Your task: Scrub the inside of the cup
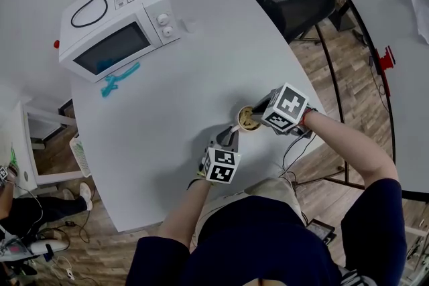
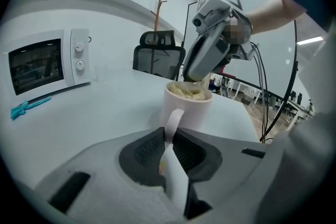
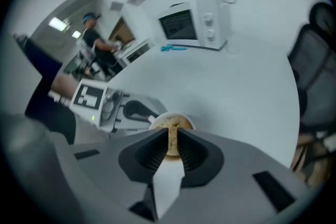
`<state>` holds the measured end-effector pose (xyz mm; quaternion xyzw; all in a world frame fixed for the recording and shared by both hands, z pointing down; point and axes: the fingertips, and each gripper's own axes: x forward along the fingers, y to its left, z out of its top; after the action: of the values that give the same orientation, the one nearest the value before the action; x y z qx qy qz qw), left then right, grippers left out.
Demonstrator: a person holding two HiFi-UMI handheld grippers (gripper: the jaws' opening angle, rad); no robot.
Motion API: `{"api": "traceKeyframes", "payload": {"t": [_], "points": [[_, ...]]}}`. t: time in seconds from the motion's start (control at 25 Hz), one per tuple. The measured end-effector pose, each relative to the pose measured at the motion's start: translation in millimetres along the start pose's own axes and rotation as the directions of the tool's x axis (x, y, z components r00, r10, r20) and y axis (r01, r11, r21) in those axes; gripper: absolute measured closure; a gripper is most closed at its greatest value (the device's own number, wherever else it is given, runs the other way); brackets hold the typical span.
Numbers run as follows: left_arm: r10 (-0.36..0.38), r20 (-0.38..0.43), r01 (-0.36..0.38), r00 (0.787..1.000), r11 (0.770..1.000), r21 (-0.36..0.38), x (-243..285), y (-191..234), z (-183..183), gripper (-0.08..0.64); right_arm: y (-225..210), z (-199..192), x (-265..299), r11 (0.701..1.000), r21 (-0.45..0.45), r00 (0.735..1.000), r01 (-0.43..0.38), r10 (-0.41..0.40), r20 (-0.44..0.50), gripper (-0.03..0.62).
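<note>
**A:** Since the surface [image 1: 167,77] has a microwave [image 1: 117,27] at its far left corner, where is the work being done?

**B:** At the near right edge, close to the person. The left gripper [image 2: 169,136] has its jaws clenched on the handle [image 2: 172,119] of the cup [image 2: 188,108]. I'd say that keeps the cup upright and steady against the rubbing.

**A:** And the right gripper [image 3: 172,147]?

**B:** It points steeply down over the rim, jaws clamped on a tan scrubber [image 3: 172,136] sitting in the cup's mouth. Probably it's gripped tight so it won't slip as it is worked round.

**A:** How does the cup look?

**B:** It's white and upright, and appears to stand on the surface with its handle toward the person. The fibrous scrubber fills the opening, so the inner wall is hidden.
</note>
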<state>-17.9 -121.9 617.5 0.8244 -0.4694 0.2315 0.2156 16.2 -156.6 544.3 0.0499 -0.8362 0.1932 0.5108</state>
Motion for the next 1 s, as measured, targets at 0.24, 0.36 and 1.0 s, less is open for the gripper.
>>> {"api": "traceKeyframes", "payload": {"t": [0.24, 0.36, 1.0], "points": [[-0.002, -0.004, 0.002, 1.0, 1.0, -0.002, 1.1, 3.3, 1.2, 0.511, 29.6, -7.9, 6.2, 0.841, -0.534, 0.984, -0.084, -0.013, -0.176, 0.426], [-0.005, -0.007, 0.005, 1.0, 1.0, 0.0, 1.3, 2.4, 0.8, 0.512, 32.8, -4.6, 12.3, 0.782, -0.617, 0.982, -0.092, -0.032, -0.187, 0.413], [-0.011, -0.011, 0.011, 1.0, 1.0, 0.003, 1.6, 3.7, 1.5, 0.511, 26.3, -17.0, 24.9, 0.241, -0.938, 0.921, -0.249, -0.241, -0.306, 0.397]]}}
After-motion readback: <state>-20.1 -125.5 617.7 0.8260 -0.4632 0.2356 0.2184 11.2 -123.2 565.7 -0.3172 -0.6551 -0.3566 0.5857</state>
